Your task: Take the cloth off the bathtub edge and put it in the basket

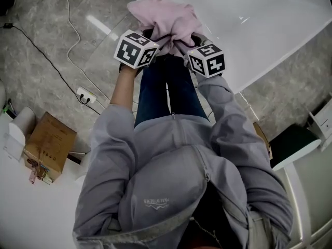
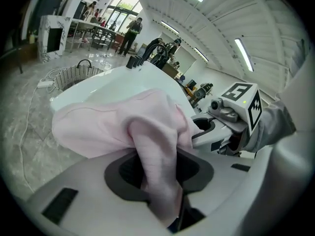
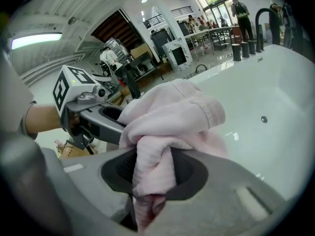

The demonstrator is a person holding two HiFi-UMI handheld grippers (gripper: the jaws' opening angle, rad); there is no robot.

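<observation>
The soft, light pink cloth [image 1: 165, 15] sags between the left gripper [image 2: 158, 178] and right gripper [image 3: 150, 173], each pinching a bunched fold.

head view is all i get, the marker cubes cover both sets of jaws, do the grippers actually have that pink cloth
observer: Yes for the left gripper. Its own view shows a fold of the soft pink cloth pinched between its jaws.
operator: and the right one
observer: Same there. The right gripper view shows its jaws closed on another bunched fold of the cloth.
operator: no basket in my view, where is it
observer: The left gripper view shows a round woven basket with a hoop handle. It stands on the grey marbled floor beside the far end of the white bathtub.
</observation>
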